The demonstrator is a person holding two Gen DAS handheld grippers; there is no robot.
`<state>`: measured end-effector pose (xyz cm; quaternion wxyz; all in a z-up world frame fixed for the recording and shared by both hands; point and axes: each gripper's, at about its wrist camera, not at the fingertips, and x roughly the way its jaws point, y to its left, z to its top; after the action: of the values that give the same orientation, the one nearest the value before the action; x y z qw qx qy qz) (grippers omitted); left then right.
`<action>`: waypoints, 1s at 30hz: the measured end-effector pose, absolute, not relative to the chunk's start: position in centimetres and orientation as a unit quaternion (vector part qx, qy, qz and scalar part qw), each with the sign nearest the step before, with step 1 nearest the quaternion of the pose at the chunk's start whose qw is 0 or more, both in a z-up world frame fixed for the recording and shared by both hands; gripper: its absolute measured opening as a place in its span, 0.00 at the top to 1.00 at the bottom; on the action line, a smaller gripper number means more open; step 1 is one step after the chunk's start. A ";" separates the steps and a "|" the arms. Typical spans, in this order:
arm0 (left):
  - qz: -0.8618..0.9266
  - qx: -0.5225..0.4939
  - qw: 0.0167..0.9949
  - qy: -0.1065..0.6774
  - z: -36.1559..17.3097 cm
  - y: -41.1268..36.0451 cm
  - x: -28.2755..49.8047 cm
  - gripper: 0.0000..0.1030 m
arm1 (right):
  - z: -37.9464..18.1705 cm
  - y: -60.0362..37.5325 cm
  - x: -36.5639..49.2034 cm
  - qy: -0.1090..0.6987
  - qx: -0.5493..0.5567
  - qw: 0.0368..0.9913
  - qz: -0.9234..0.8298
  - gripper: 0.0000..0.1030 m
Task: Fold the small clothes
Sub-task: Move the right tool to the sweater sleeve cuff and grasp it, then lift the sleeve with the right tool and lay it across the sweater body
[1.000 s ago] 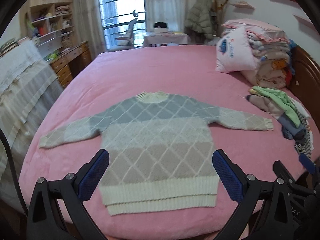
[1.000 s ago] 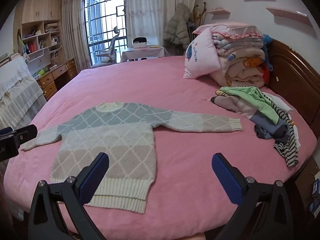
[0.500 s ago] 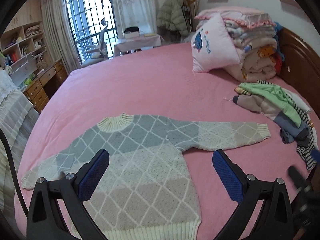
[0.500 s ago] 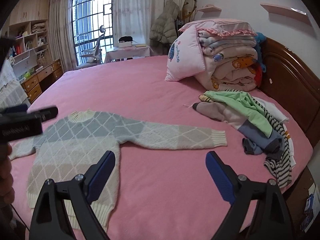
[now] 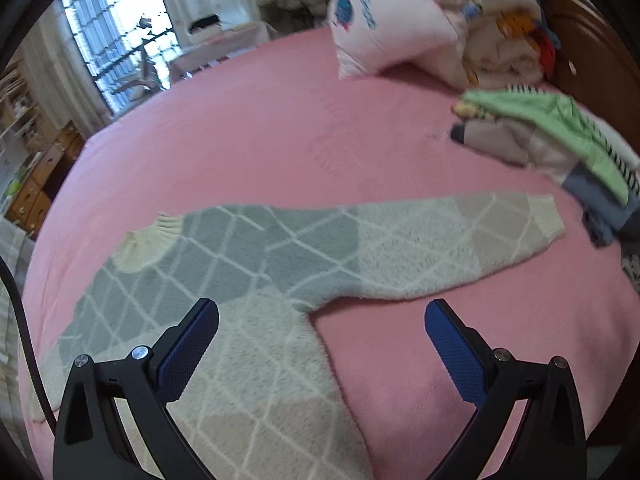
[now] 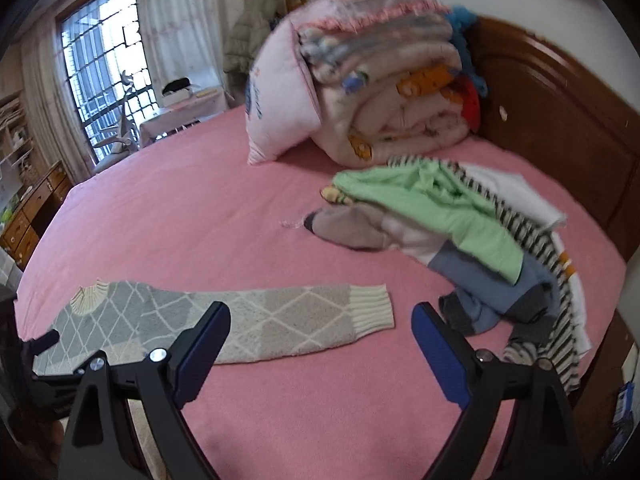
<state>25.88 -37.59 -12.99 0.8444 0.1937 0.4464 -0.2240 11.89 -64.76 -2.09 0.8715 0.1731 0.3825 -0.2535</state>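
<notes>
A small grey and beige diamond-patterned sweater lies face up and flat on the pink bed, one sleeve stretched out straight toward a heap of unfolded clothes near the headboard, probably spread this way so the sleeve can be folded in first. The left gripper hangs tilted downward above the sweater's armpit, jaws wide apart and empty. The right gripper tilts down just short of the sleeve's ribbed cuff, jaws likewise spread, gripping nothing.

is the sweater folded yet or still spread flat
Spread flat, unfolded: the sweater lies open on the pink bed, its sleeve stretched straight out sideways.
</notes>
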 end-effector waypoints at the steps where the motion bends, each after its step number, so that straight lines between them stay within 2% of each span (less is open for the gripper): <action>1: -0.228 0.202 0.837 0.455 -14.3 -38.2 26.3 0.02 | -3.5 -65.6 12.2 0.392 0.187 0.865 -0.253 0.11; 8: -0.221 0.275 0.820 0.451 -21.3 -40.9 28.4 0.13 | -15.1 -69.7 13.1 0.459 0.301 0.799 -0.247 0.30; 13: -0.226 0.296 0.808 0.456 -23.7 -42.5 29.1 0.25 | -20.0 -71.7 13.7 0.466 0.358 0.767 -0.258 0.32; 17: -0.229 0.289 0.797 0.477 -25.3 -43.3 29.6 0.46 | -22.2 -73.1 14.8 0.455 0.386 0.755 -0.272 0.32; 19: -0.225 0.288 0.797 0.481 -25.8 -43.5 29.8 0.50 | -22.8 -73.5 15.2 0.451 0.393 0.750 -0.282 0.32; 21: -0.222 0.289 0.799 0.478 -26.1 -43.6 29.8 0.63 | -23.0 -73.6 15.5 0.442 0.395 0.751 -0.290 0.40; 22: -0.217 0.292 0.800 0.477 -26.2 -43.6 29.8 0.76 | -23.0 -73.7 15.7 0.440 0.394 0.754 -0.288 0.55; 23: -0.209 0.296 0.801 0.476 -26.3 -43.6 29.9 0.86 | -22.9 -73.8 16.0 0.440 0.393 0.757 -0.281 0.81; 24: -0.206 0.296 0.801 0.479 -26.5 -43.5 30.0 0.87 | -22.8 -73.8 16.3 0.440 0.394 0.759 -0.274 0.88; 26: -0.208 0.277 0.805 0.482 -26.1 -42.8 30.4 0.90 | -21.9 -73.4 16.7 0.432 0.378 0.770 -0.278 0.90; 30: -0.214 0.233 0.814 0.488 -24.2 -41.2 30.7 0.90 | -17.7 -71.0 16.9 0.397 0.315 0.820 -0.265 0.91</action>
<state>30.73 -41.15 -24.22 0.8135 0.2330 0.4881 -0.2138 16.95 -70.99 -17.74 0.8199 0.3155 0.3974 -0.2650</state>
